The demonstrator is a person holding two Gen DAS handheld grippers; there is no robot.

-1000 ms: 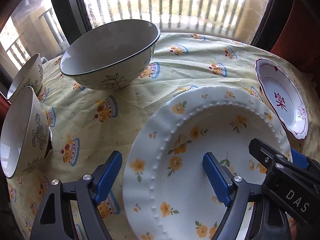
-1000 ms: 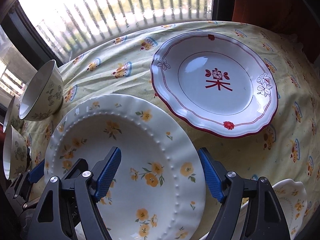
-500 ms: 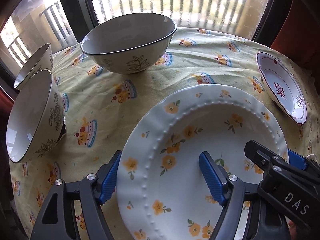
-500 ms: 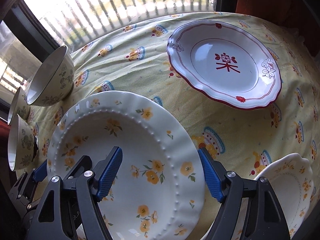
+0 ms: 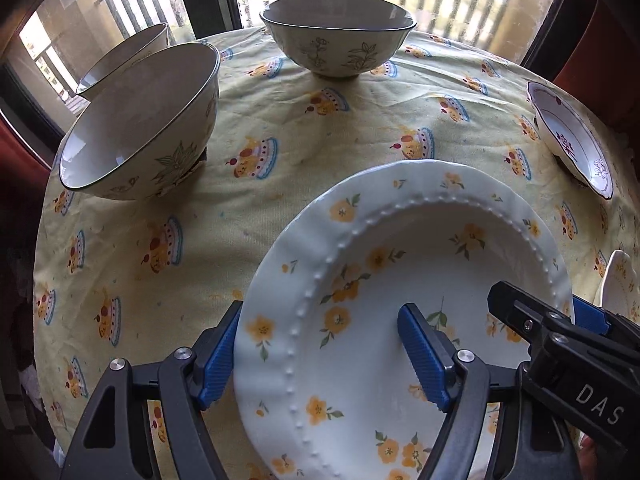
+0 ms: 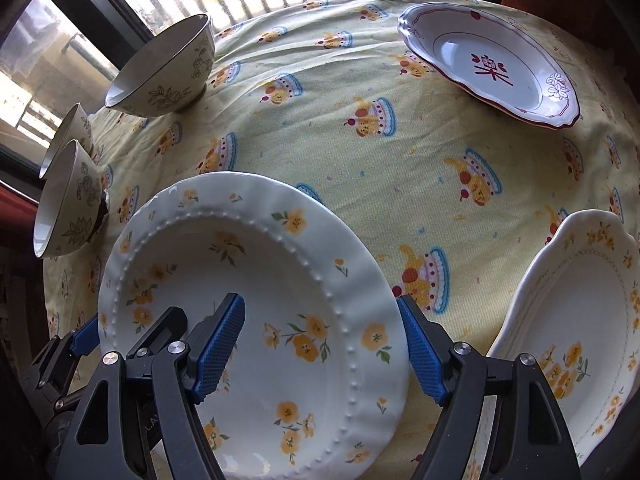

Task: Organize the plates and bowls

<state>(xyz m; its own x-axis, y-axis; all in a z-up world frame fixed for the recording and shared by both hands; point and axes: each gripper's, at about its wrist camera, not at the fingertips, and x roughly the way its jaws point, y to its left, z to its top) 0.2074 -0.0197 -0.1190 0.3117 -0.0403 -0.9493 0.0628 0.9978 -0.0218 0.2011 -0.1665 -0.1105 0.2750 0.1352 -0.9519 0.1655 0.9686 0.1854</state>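
Where the window with its pale railing backs the scene, a desk (image 5: 248,216) lies under a yellow cloth printed with cakes. On its left side stand three leaf-patterned bowls: a near bowl (image 5: 140,124), a second bowl (image 5: 124,56) just behind it, and a wider far bowl (image 5: 338,34) standing apart by the window. Toward the right rests a red-trimmed plate (image 6: 492,64), and at the near right edge a scalloped plate (image 6: 576,312) with yellow flowers. Front and centre is the white flowered plate (image 6: 256,292), beaded round its well, tilted, its far rim over the cloth. The left tongs (image 5: 324,356) straddle its left rim, one blue pad outside the edge and one on the well; whether they pinch it I cannot tell. The right tongs (image 6: 324,352) straddle the right rim likewise, their grip equally unclear.
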